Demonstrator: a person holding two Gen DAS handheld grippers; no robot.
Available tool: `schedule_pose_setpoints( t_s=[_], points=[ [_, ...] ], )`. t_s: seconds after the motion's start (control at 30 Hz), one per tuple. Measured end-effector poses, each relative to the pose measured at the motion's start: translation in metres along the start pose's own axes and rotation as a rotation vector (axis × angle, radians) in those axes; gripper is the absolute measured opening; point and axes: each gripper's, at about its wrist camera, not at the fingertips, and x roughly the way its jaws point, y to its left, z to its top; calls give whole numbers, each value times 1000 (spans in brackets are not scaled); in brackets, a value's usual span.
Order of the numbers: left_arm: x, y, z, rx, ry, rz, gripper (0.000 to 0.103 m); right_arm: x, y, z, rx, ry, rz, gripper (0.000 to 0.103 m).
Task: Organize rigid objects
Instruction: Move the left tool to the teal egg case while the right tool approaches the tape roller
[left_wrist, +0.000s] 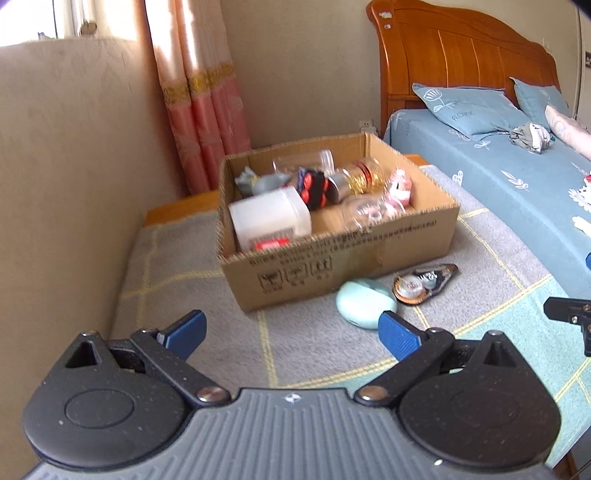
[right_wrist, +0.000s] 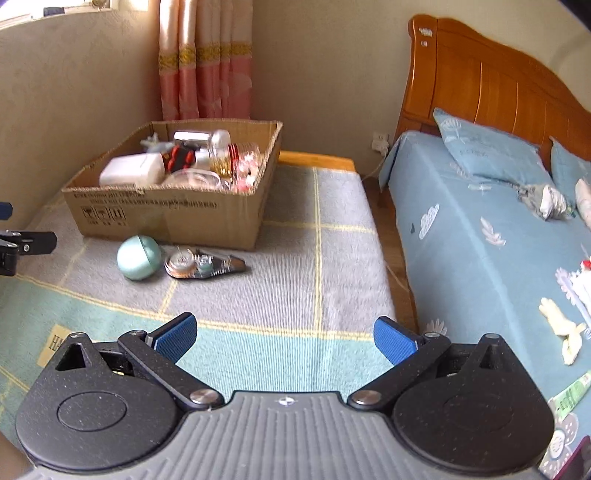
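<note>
An open cardboard box (left_wrist: 343, 254) (right_wrist: 170, 210) stands on a grey checked mat and holds a white container (left_wrist: 269, 218), clear jars and small items. In front of it lie a mint-green round case (left_wrist: 364, 301) (right_wrist: 139, 257) and a clear correction-tape dispenser (left_wrist: 424, 282) (right_wrist: 203, 265). My left gripper (left_wrist: 291, 332) is open and empty, just short of the green case. My right gripper (right_wrist: 285, 338) is open and empty, farther back over the mat. A black part of the right gripper shows at the left wrist view's right edge (left_wrist: 569, 314).
The mat (right_wrist: 332, 266) covers a low platform against a beige wall (left_wrist: 66, 166). A bed with a blue sheet (right_wrist: 480, 258), pillows and a wooden headboard (right_wrist: 480, 85) stands to the right. Pink curtains (right_wrist: 207, 62) hang behind the box. Small items lie on the bed.
</note>
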Motion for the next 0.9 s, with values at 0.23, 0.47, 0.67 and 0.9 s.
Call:
schedule_pose_setpoints(
  t_s=[0.23, 0.47, 0.67, 0.9],
  points=[
    [42, -19, -19, -33, 67, -53, 99, 37, 7, -21, -27, 93, 19, 103],
    [67, -35, -21, -14, 85, -84, 99, 56, 16, -32, -75, 124, 59, 103],
    [87, -32, -24, -49, 113, -97, 103, 59, 11, -31, -77, 121, 107, 103],
    [95, -32, -19, -69, 87, -76, 103, 58, 11, -33, -67, 102, 101, 103]
  ],
)
